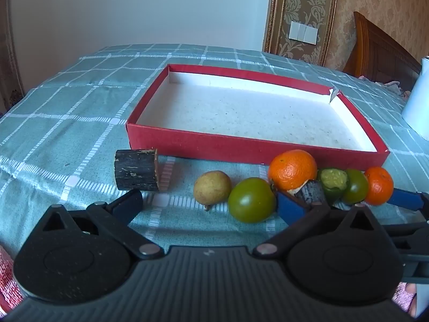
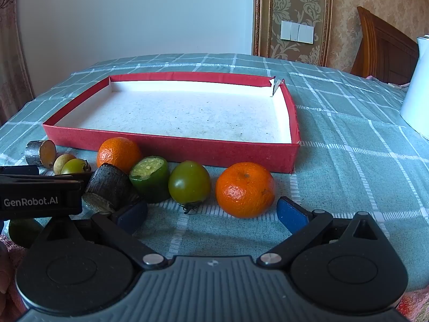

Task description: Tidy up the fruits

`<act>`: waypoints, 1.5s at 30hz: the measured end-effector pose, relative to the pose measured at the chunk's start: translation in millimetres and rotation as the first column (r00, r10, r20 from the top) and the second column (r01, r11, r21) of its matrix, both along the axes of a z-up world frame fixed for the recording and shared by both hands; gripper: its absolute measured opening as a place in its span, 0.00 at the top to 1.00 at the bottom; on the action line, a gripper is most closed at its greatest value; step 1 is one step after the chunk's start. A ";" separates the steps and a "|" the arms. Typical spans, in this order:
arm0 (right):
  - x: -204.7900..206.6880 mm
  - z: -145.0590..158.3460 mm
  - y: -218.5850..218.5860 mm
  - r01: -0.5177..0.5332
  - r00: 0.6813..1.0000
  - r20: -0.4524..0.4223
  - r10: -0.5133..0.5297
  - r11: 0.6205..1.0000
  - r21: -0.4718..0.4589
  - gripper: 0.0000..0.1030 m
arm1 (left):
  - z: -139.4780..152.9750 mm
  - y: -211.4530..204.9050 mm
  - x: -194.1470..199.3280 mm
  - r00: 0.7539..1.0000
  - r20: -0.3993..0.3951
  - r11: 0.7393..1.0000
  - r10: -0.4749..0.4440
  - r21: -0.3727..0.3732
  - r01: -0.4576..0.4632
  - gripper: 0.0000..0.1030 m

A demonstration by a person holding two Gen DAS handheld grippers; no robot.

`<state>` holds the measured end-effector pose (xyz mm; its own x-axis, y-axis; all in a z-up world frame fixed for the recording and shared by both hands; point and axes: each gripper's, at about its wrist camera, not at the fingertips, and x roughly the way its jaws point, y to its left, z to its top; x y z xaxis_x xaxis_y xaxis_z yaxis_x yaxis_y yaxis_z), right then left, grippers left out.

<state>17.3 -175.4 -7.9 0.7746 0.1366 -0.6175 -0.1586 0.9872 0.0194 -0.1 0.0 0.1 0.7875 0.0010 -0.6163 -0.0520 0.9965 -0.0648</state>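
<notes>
Fruit row [image 2: 187, 185] on tablecloth [image 2: 348, 134] in front of box [image 2: 171, 146]; jug [image 2: 418, 94] far right

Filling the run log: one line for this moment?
left gripper: open | right gripper: open | shallow red cardboard box: no fruit inside | round orange mandarin: between right fingers, ungrasped

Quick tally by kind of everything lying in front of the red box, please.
Round orange mandarins: 2
Glossy green tomatoes: 2
Bitten dark-green fruit: 1
Small yellowish pear-like fruit: 1
Dark bark-covered wood chunks: 2
Total: 8
</notes>
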 end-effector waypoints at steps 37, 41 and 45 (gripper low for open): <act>4.1 2.5 -1.3 -0.024 0.999 -0.037 0.024 1.000 -0.005 0.00 | -2.5 2.4 1.2 1.000 -0.009 1.000 -0.018 0.009 0.018 0.00; 3.8 2.1 -1.4 -0.024 0.999 -0.037 0.024 1.000 -0.006 0.00 | -0.9 2.4 -0.5 1.000 -0.001 1.000 -0.010 0.008 0.010 0.00; 3.6 2.0 -1.4 -0.024 0.999 -0.037 0.024 1.000 -0.006 0.00 | 3.2 0.8 -4.5 1.000 0.010 1.000 0.001 0.008 -0.001 0.00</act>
